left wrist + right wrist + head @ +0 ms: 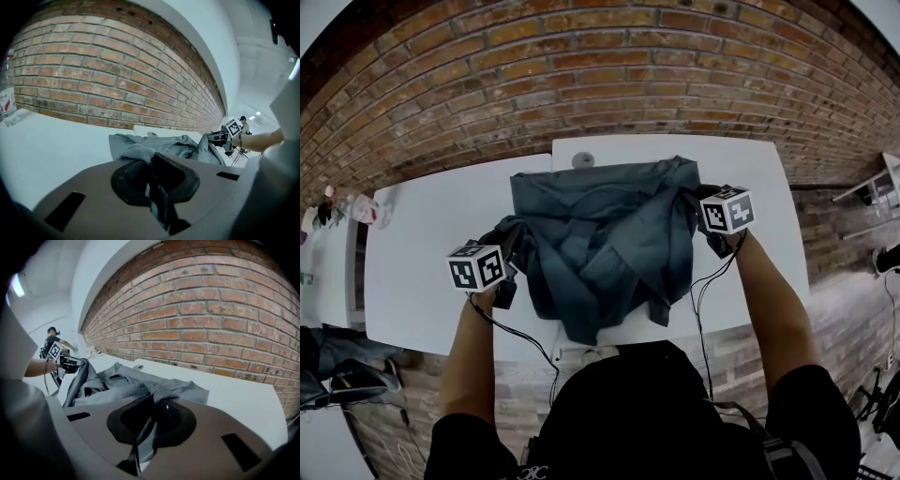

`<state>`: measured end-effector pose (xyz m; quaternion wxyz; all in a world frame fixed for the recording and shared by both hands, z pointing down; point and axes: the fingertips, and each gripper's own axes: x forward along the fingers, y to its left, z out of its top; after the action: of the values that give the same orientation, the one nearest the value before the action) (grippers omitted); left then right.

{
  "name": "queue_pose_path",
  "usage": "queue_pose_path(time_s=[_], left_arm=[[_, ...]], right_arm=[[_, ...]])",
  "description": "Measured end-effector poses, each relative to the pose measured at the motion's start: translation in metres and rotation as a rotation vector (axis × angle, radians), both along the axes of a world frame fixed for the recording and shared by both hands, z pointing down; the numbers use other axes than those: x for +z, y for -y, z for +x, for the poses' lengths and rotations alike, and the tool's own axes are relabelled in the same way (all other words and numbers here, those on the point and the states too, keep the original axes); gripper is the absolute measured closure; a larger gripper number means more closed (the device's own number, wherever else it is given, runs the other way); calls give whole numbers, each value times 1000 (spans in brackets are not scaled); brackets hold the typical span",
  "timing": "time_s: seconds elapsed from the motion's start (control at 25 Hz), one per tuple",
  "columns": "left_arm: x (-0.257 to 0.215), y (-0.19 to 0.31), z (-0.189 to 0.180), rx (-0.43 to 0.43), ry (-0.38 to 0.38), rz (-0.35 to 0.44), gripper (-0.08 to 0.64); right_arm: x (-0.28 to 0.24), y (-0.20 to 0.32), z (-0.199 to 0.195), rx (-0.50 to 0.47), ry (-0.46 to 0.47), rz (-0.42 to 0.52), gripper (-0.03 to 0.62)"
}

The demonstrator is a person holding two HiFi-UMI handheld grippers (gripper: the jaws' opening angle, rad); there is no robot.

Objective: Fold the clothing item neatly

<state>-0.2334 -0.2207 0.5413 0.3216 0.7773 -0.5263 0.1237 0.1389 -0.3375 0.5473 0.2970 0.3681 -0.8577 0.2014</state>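
The clothing item (pixel 600 253) is dark grey-blue and crumpled; it lies on the middle of the white table (pixel 422 253), and one tip hangs over the table's near edge; its two sides are pulled up off the table top, one by each pair of tongs.

The left gripper (pixel 508 247) is above the left part of the table; in the left gripper view its jaws (pixel 152 179) are pinched tight on a fold of the clothing item (pixel 154 145), and a strip of cloth runs down between them.

The right gripper (pixel 701 208) is above the right part of the table, near the far side; in the right gripper view its jaws (pixel 154 420) are clenched on a bunched bit of the clothing item (pixel 136 380), and some cloth hangs down between them too.

Each gripper has a cube with black and white squares on it; a bare arm holds each one, and thin black wires hang from them over the table's near edge.

A small grey round thing (pixel 583 159) sits on the table at its far edge; a clear water bottle (pixel 7 93) stands on the far left of the table.

A red brick wall (pixel 581 75) stands just behind the table.
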Motion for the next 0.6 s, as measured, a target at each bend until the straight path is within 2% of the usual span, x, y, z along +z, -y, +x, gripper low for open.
queue_pose_path(time_s=[0.16, 0.28, 0.32, 0.36, 0.4, 0.48, 0.6], left_arm=[[38, 5, -11, -25, 15, -79, 542], [58, 2, -13, -2, -4, -127, 532], [60, 0, -13, 11, -15, -135, 481], [61, -3, -13, 24, -27, -139, 392], [61, -7, -14, 32, -35, -141, 332], [58, -18, -21, 32, -37, -141, 318], [51, -40, -34, 12, -25, -131, 319]], right_arm=[[36, 8, 3, 12, -45, -71, 569], [54, 4, 3, 4, -22, -139, 561], [56, 1, 3, -3, -6, -155, 521], [56, -2, 3, -11, 9, -167, 483], [55, -6, 4, -16, 20, -173, 459], [50, -15, 11, -10, 28, -170, 434], [34, -34, 26, 36, 43, -134, 433]])
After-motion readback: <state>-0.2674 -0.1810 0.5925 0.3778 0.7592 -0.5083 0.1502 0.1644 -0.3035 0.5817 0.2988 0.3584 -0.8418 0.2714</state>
